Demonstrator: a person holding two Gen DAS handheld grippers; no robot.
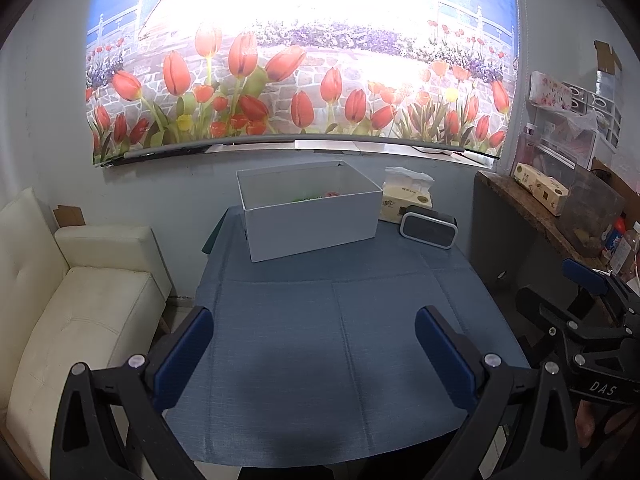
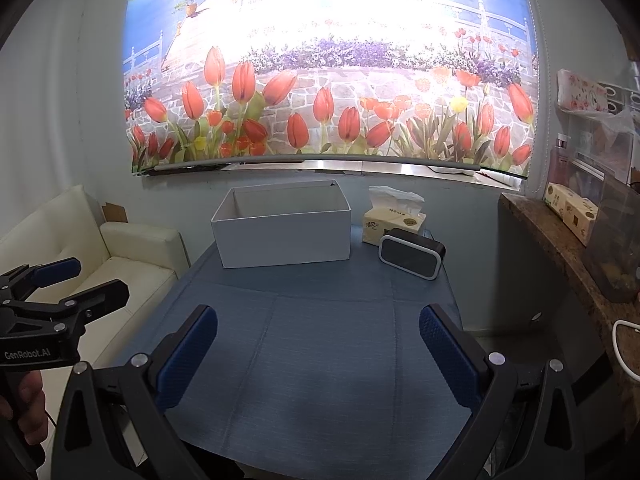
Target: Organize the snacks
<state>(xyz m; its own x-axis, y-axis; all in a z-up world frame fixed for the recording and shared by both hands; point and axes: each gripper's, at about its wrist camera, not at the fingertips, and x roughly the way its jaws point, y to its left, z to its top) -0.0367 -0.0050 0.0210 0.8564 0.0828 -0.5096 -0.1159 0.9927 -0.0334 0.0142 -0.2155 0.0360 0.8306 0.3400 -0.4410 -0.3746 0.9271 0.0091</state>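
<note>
A white open box [image 1: 312,218] stands at the far side of the table with the blue cloth [image 1: 320,340]; it also shows in the right wrist view [image 2: 284,236]. Green and red snack packets [image 1: 316,196] peek over its rim inside. My left gripper [image 1: 314,344] is open and empty, held above the near part of the table. My right gripper [image 2: 318,344] is open and empty, also above the near part of the table. Each gripper shows at the edge of the other's view: the right one [image 1: 560,300] and the left one [image 2: 84,280].
A tissue pack [image 2: 394,222] and a small black speaker [image 2: 412,254] stand right of the box. A cream sofa [image 1: 80,308] is on the left. A cluttered wooden counter [image 1: 552,216] runs along the right. A tulip poster [image 1: 300,80] hangs on the wall behind.
</note>
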